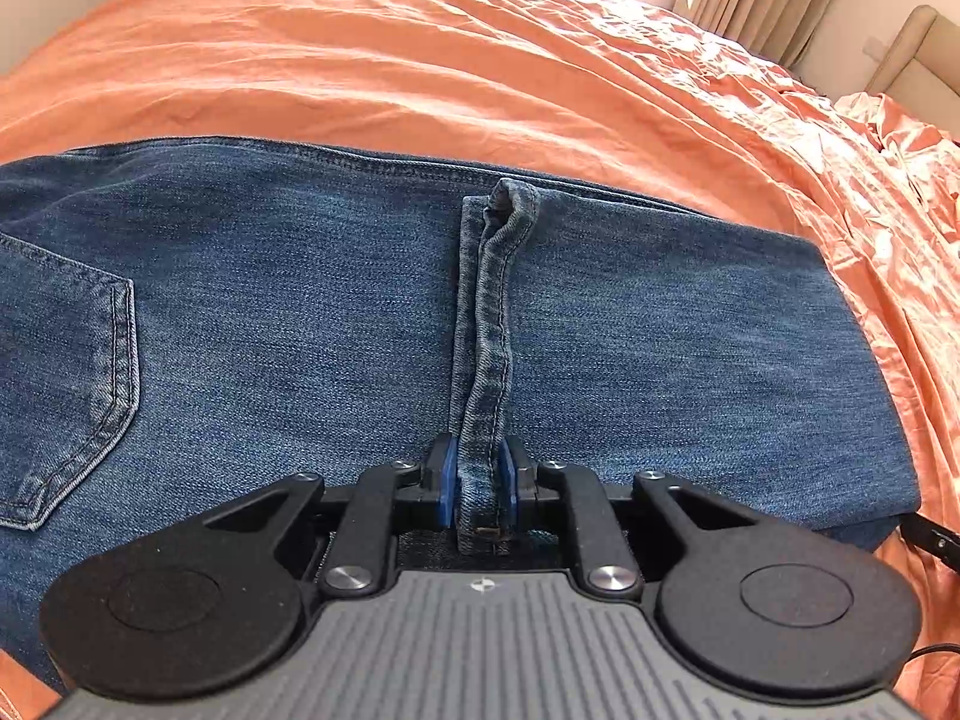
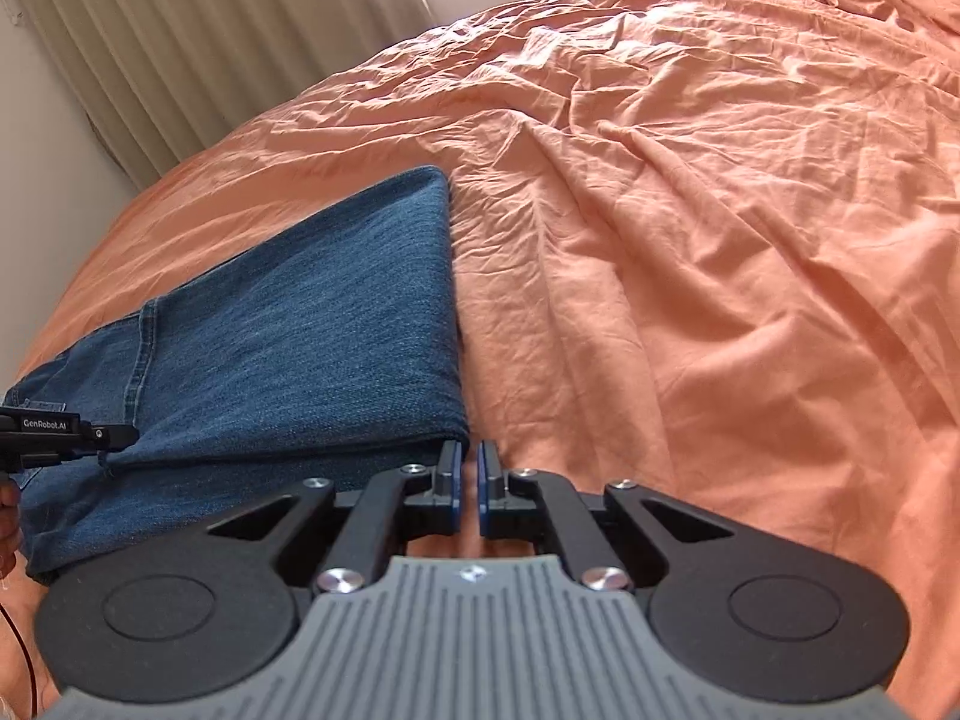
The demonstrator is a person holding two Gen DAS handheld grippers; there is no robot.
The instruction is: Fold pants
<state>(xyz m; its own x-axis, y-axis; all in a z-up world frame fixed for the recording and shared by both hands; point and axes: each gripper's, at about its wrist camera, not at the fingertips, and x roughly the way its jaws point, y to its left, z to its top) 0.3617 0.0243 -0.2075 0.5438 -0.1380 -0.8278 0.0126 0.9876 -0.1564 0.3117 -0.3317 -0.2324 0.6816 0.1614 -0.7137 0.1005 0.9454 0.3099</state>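
Folded blue jeans on an orange bed, with two hand-held tongs at their near edge.

In the left wrist view, the jeans point(image 1: 360, 324) fill the middle, a back pocket point(image 1: 66, 396) at nine o'clock. The left tongs point(image 1: 478, 480) at six o'clock pinch a hem point(image 1: 489, 330) running up toward twelve. In the right wrist view, the jeans lie at nine o'clock on the orange sheet point(image 2: 690, 240). The right tongs point(image 2: 470, 480) at six o'clock are pressed nearly together on nothing, just beside the jeans' corner.
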